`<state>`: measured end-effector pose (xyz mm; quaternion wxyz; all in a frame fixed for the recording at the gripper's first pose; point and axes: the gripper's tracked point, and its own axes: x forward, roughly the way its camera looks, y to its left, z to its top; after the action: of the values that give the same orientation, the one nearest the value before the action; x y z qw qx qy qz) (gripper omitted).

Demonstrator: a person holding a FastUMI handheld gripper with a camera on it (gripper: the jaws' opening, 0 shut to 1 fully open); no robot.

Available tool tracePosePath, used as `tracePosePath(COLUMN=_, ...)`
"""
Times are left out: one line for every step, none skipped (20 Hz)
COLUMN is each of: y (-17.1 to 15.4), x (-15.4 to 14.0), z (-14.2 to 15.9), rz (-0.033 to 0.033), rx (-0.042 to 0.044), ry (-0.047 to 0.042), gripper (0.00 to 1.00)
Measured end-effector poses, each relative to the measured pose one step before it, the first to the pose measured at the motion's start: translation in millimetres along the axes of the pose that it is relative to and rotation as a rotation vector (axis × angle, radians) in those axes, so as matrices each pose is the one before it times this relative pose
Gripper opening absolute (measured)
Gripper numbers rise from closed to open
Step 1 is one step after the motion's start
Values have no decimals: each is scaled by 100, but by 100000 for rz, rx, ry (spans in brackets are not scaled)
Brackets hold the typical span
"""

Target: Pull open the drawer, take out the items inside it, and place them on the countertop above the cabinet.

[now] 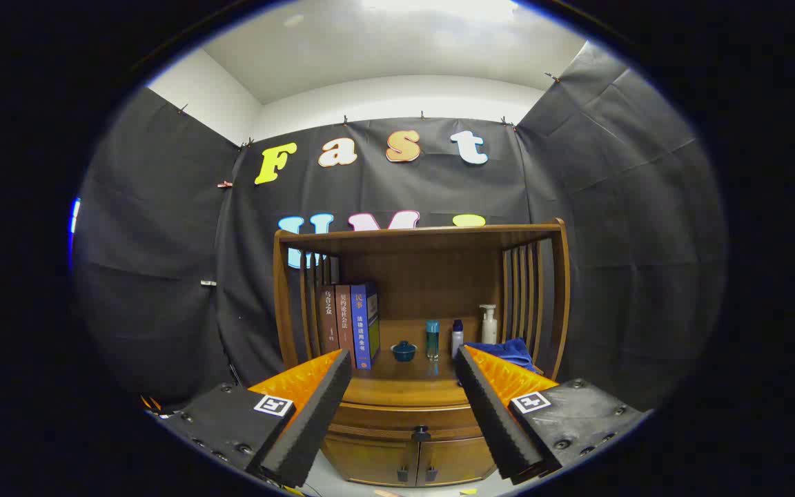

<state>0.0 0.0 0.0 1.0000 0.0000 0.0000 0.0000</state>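
Plainly, nothing has been touched yet.
Step in hand: the approach, by my reading; the drawer (411, 416) sits flush in the cabinet (370, 459), so the pull has not begun.
Gripper (403, 359): fingers spread wide, nothing between them, hanging in the air well short of the cabinet front.
Drawer: directly under the countertop's front edge, seen in the gap between the fingers; its dark knob (421, 433) sits at the middle of the drawer face, above the two small doors.
Items to fetch: hidden inside the closed drawer, so their kind cannot be told.
Countertop (404, 386): books (350, 323) stand at the left back corner; a small blue lidded bowl (404, 351), two small bottles (444, 338) and a pump bottle (488, 323) line the back; a blue cloth (504, 351) lies at the right edge.
Free room: the front middle of the countertop looks bare, a likely spot for setting things down.
Next move calls for: dropping lower and moving in, centring the knob between the fingers, closing on it, then drawing straight back.
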Motion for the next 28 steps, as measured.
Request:
tracePosePath(y=-46, x=-63, z=-97, rz=-79, rx=-17, ry=405, gripper=99)
tracePosePath(y=-5, x=-29, z=-141, rz=-83, rx=90, ry=316, gripper=99)
tracePosePath(y=12, x=55, z=-18, rz=-75, rx=157, ry=195, gripper=99)
tracePosePath(y=-16, x=23, z=-14, rz=-120, rx=-3, ry=122, gripper=99)
tracePosePath(y=-30, x=52, z=31, rz=-60, rx=-43, ry=0, gripper=99)
tracePosePath(y=-130, x=79, z=-44, rz=-209, rx=-97, ry=-167, gripper=99)
tracePosePath(y=14, x=-8, z=-45, rz=-84, rx=-14, ry=-132, gripper=99)
tracePosePath(y=-45, x=-39, z=-42, rz=-6, rx=171, ry=52, gripper=99)
tracePosePath(y=-14, x=114, z=-287, rz=-103, rx=209, ry=541, gripper=99)
tracePosePath(y=-97, x=142, z=-204, rz=-204, rx=56, ry=639, gripper=99)
tracePosePath(y=93, x=143, z=-177, rz=-180, rx=-190, ry=620, gripper=99)
tracePosePath(y=12, x=248, z=-158, rz=-78, rx=-329, ry=567, gripper=99)
tracePosePath(y=-7, x=128, z=-93, rz=-24, rx=-284, ry=331, gripper=99)
tracePosePath(y=7, x=75, z=-51, rz=154, rx=-205, ry=261, gripper=99)
tracePosePath(y=97, x=175, z=-161, rz=73, rx=-116, ry=304, gripper=99)
tracePosePath(y=164, x=96, z=-52, rz=84, rx=-29, ry=286, gripper=99)
tracePosePath(y=-1, x=38, z=-93, rz=36, rx=38, ry=274, gripper=99)
tracePosePath(y=-112, x=-76, z=-32, rz=-3, rx=-48, ry=153, gripper=99)
tracePosePath(y=50, x=32, z=-3, rz=-15, rx=-118, ry=-11, gripper=99)
tracePosePath(y=39, x=8, z=1, rz=-9, rx=-208, ry=-62, gripper=99)
tracePosePath(y=16, x=106, z=-38, rz=-88, rx=-258, ry=71, gripper=99)
tracePosePath(y=27, x=123, z=-185, rz=-168, rx=-229, ry=200, gripper=99)
tracePosePath(y=14, x=-10, z=-100, rz=-15, rx=-86, ry=272, gripper=99)
tracePosePath(y=35, x=56, z=-13, rz=-96, rx=-16, ry=238, gripper=99)
tracePosePath(y=-11, x=51, z=-122, rz=-107, rx=2, ry=287, gripper=99)
tracePosePath(y=23, x=89, z=-240, rz=-6, rx=58, ry=414, gripper=99)
tracePosePath(y=-14, x=117, z=-284, rz=-89, rx=27, ry=491, gripper=99)
tracePosePath(y=54, x=130, z=-343, rz=-46, rx=3, ry=722, gripper=99)
